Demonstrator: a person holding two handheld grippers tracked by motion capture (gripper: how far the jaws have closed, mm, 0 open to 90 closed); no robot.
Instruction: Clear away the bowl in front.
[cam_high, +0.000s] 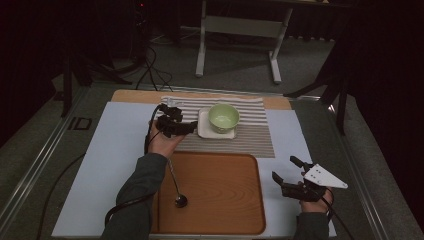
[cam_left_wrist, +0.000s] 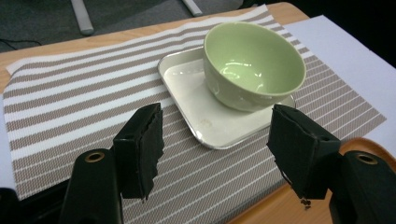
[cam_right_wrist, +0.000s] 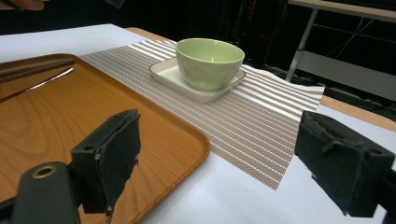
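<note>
1. Left gripper (cam_high: 187, 127) hovers just left of the white square plate (cam_high: 205, 131), jaws spread wide, holding nothing. In the left gripper view the plate's (cam_left_wrist: 196, 107) near corner sits between and just beyond the fingertips (cam_left_wrist: 144, 140).
2. Green bowl (cam_high: 223, 117) stands upright on the plate, toward its far-right part; both rest on the striped placemat (cam_high: 250, 135), just beyond the wooden tray (cam_high: 220, 200).
3. Right gripper (cam_high: 290, 175) hangs right of the tray and well apart from the plate, jaws wide open and empty.
4. Risk: judging by the pose, the plate is the target. A low edge pinch could tilt it, and the off-centre bowl might slide or tip off.
5. Risk: a jaw may snag the placemat and drag it under the plate.
6. A spoon or ladle (cam_high: 177, 192) lies on the tray, close to the left forearm; a sleeve could knock it.
7. Hard to tell: the bowl looks empty but glare hides its bottom. The plate's far edge is hidden behind the bowl; the spoon head is dark, probably a ladle.
</note>
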